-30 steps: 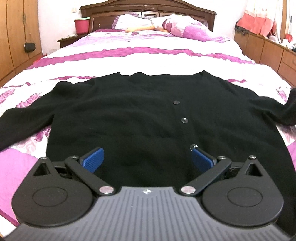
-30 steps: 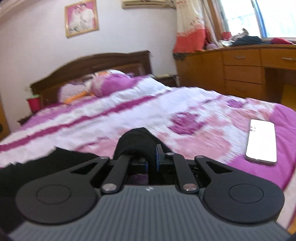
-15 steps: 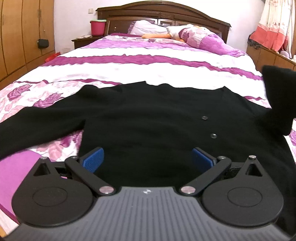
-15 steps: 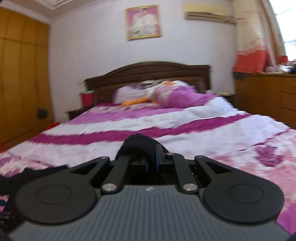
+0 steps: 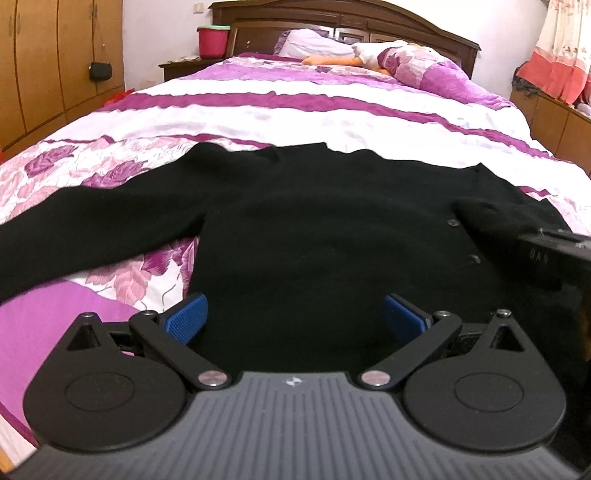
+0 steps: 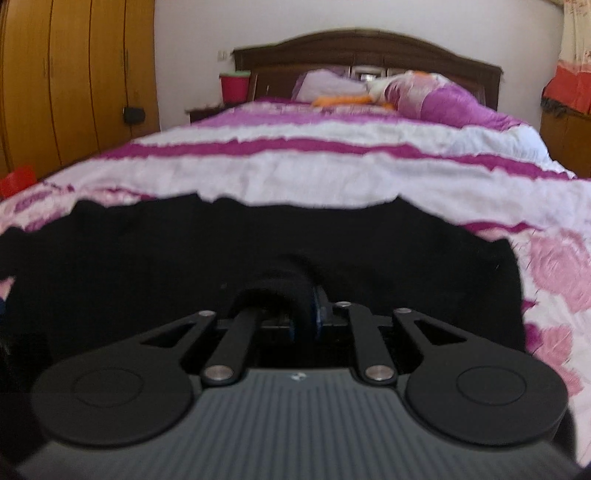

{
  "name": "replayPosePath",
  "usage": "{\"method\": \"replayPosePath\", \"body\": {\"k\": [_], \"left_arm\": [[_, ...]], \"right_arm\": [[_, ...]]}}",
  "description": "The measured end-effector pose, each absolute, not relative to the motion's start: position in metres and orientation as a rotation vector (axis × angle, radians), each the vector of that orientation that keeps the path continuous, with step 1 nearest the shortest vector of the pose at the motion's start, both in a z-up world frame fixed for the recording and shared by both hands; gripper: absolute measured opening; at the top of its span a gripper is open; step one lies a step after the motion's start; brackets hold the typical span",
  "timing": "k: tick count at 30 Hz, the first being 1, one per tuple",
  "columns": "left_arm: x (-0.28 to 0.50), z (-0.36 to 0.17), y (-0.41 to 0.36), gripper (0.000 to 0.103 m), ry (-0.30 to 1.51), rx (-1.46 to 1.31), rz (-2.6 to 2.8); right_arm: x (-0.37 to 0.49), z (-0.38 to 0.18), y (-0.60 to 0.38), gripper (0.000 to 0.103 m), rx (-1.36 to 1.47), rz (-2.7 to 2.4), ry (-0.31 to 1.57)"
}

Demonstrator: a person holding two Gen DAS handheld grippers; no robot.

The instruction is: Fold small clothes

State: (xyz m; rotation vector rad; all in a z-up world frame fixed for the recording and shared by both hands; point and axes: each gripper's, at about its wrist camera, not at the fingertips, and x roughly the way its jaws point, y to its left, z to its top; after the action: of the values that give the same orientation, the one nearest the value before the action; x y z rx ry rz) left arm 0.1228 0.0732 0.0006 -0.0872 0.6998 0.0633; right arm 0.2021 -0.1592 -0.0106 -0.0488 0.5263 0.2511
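Note:
A black button cardigan [image 5: 314, 236] lies spread flat on the bed, also seen in the right wrist view [image 6: 184, 251]. Its left sleeve [image 5: 74, 225] stretches out to the left. Its right sleeve [image 5: 495, 218] is folded over the body near the buttons. My left gripper [image 5: 293, 319] is open and empty, low over the cardigan's hem. My right gripper [image 6: 303, 310] is shut on the right sleeve's cuff [image 6: 280, 288], over the cardigan body; its housing [image 5: 554, 254] shows at the right edge of the left wrist view.
The bed has a purple and white floral quilt [image 5: 295, 114] with pillows [image 5: 413, 66] at a dark headboard [image 5: 351, 22]. A wooden wardrobe [image 5: 44, 66] stands left, a red bucket [image 5: 212, 40] on a nightstand, and a wooden dresser [image 5: 561, 118] right.
My right gripper has carried the right sleeve from out at the right across onto the cardigan body. My left gripper has stayed open and shifted left along the hem.

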Motion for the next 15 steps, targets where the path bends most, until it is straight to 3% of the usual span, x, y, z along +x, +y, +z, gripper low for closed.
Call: {"method": "replayPosePath", "body": {"k": [3,6,15], "left_arm": [[0.123,0.000,0.072,0.103,0.699,-0.084,0.067],[0.123,0.001,0.070,0.103,0.698,-0.080,0.063],[0.120,0.019,0.049,0.103,0.675,-0.072,0.001]], "right_arm": [[0.198,-0.014,-0.154,0.038,-0.067,0.271,0.537],[0.189,-0.009,-0.155,0.044,-0.064,0.274,0.561],[0.152,0.021,-0.205,0.046,0.143,0.339,0.637]]}}
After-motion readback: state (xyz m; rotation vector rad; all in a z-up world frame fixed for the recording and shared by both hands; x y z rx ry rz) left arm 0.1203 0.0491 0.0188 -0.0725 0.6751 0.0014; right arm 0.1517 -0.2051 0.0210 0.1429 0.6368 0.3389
